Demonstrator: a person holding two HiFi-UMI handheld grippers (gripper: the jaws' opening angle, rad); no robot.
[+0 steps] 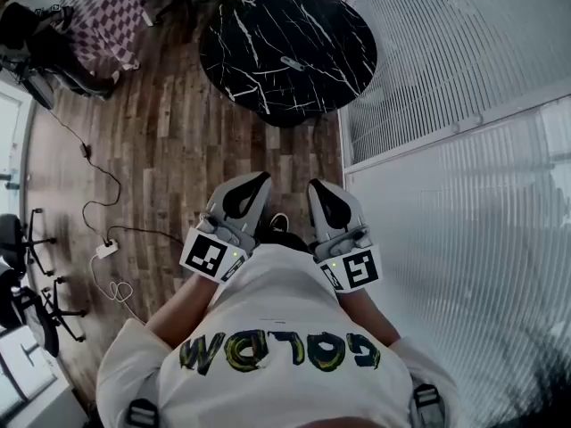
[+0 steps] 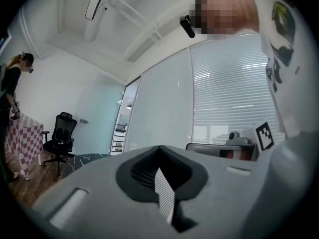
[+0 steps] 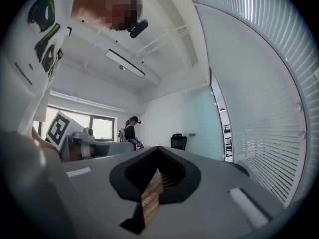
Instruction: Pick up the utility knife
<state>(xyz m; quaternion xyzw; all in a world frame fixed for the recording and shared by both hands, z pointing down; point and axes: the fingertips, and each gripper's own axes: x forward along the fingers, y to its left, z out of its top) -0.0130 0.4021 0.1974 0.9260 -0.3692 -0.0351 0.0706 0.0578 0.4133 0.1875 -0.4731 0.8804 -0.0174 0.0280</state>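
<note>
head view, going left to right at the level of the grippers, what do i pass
black chair → white power strip → left gripper → right gripper → glass wall with blinds

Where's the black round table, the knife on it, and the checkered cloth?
black round table [image 1: 268, 25], head view, a bare part of its marbled top.
utility knife [image 1: 290, 61], head view, middle of the small grey shape lying on the table.
checkered cloth [image 1: 107, 16], head view, middle of the cloth.
</note>
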